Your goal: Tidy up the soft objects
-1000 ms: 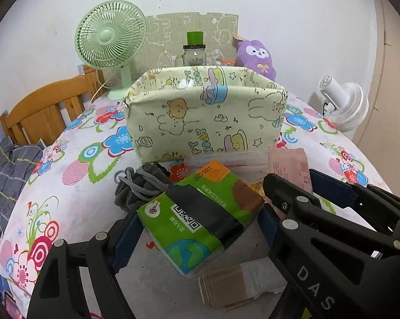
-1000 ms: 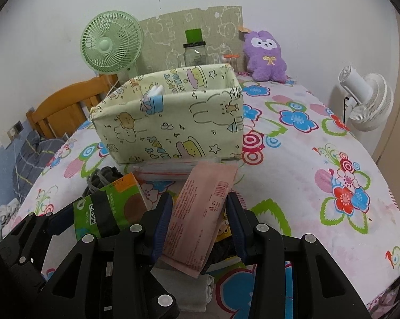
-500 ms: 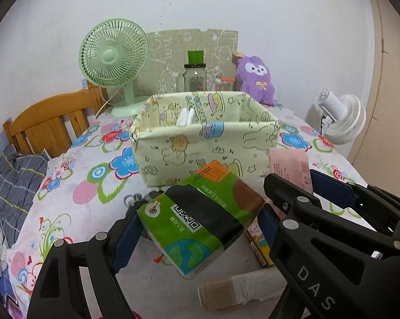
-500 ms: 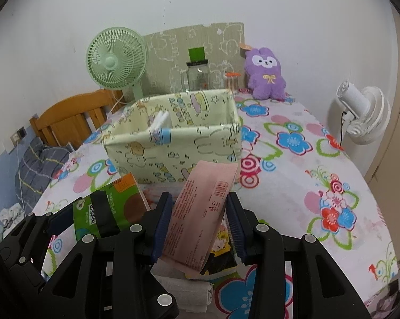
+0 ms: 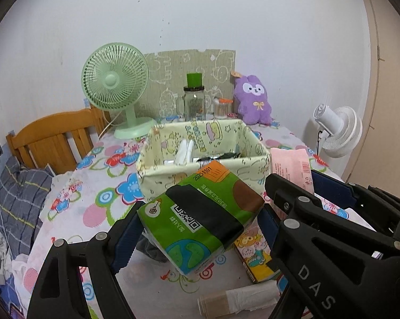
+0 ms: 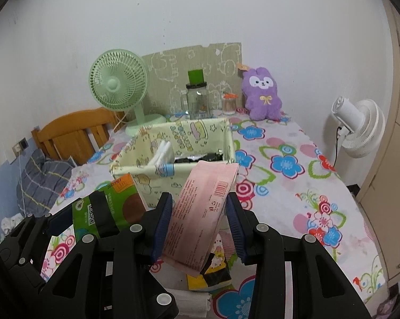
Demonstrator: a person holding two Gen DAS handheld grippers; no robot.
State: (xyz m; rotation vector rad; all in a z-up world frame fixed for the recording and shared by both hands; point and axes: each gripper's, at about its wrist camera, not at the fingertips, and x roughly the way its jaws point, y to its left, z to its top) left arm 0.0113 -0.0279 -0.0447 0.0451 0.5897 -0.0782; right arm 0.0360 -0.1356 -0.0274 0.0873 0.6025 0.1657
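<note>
Left wrist view: the left gripper (image 5: 200, 220) clamps a green tissue pack (image 5: 200, 220) above the flowered tablecloth (image 5: 75, 207), just before the fabric storage box (image 5: 202, 143). Beside it, the right gripper (image 6: 200, 226) grips a pink packet (image 6: 200, 212).

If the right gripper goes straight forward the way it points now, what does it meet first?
Probably the fabric storage box: it lies directly beyond the right gripper, which holds the pink pack. Depth is uncertain, so the pack might pass over its rim.

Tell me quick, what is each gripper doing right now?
Left gripper: closed on the green tissue pack, held clear of the table.
Right gripper: closed on the pink pack, also lifted.
</note>
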